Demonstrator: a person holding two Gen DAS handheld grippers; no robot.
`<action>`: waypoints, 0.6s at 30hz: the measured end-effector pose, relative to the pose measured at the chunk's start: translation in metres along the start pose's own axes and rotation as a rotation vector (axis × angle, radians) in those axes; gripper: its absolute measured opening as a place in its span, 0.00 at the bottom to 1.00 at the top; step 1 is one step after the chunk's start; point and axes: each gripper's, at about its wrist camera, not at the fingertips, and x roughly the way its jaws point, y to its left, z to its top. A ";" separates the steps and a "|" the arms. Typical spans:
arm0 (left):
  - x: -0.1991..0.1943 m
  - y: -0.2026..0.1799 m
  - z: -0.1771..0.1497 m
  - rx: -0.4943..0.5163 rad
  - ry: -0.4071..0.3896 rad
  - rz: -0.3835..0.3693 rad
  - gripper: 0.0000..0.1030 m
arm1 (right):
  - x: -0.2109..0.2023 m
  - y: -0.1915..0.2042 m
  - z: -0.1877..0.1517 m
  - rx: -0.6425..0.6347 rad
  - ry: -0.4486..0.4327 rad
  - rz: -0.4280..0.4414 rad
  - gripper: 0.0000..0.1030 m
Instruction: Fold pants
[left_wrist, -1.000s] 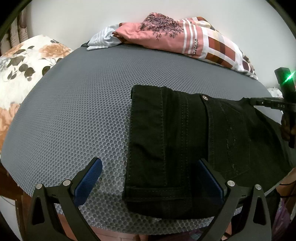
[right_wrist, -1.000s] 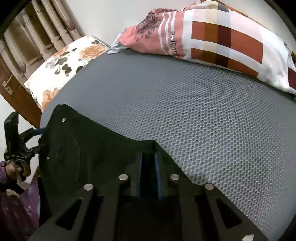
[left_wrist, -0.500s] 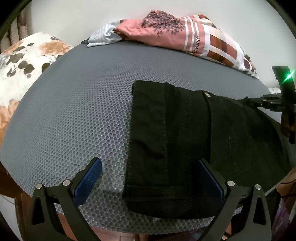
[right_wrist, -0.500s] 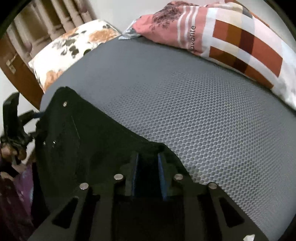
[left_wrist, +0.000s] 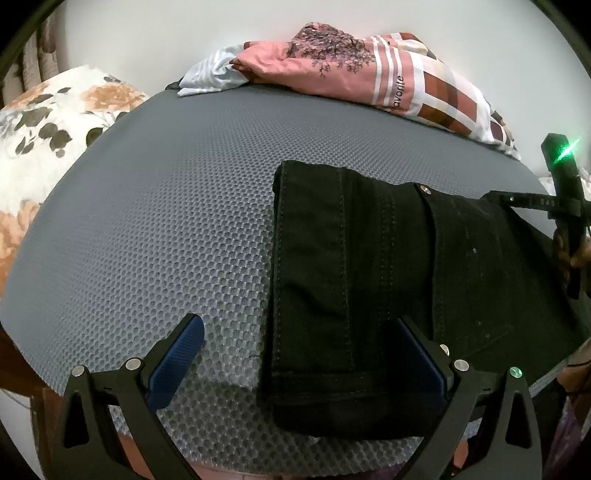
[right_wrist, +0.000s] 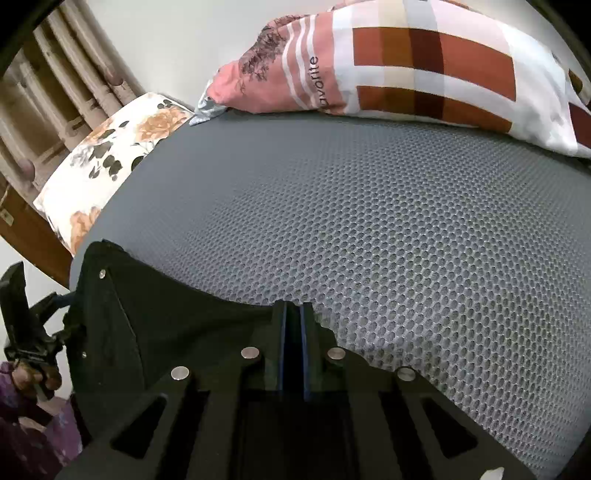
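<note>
Black pants (left_wrist: 369, 280) lie folded on the grey mesh mattress (left_wrist: 166, 229), leg hems toward me in the left wrist view. My left gripper (left_wrist: 299, 354) is open; its right finger rests over the hem, its left finger over bare mattress. My right gripper (right_wrist: 293, 325) is shut on the far edge of the pants (right_wrist: 155, 325), with black cloth pinched between its blue pads. It also shows at the right of the left wrist view (left_wrist: 517, 199), at the pants' far right corner.
A pink and checked pillow (left_wrist: 388, 81) lies along the far wall. A floral pillow (left_wrist: 44, 140) sits at the left end. The mattress front edge runs just below my left fingers. A wooden headboard (right_wrist: 51, 92) stands behind the floral pillow.
The right gripper has shifted slightly with the pants edge, and its view tilted. The left gripper stays open in the same place over the hem.
</note>
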 end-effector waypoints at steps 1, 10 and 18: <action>0.000 -0.001 0.001 0.002 0.000 0.002 0.98 | 0.000 -0.002 0.000 0.013 -0.006 0.011 0.05; 0.006 -0.004 0.001 0.046 -0.033 0.024 1.00 | 0.000 -0.007 -0.004 0.052 -0.053 0.005 0.12; 0.008 -0.003 0.002 0.080 -0.065 0.008 1.00 | -0.003 -0.018 -0.007 0.122 -0.062 0.059 0.17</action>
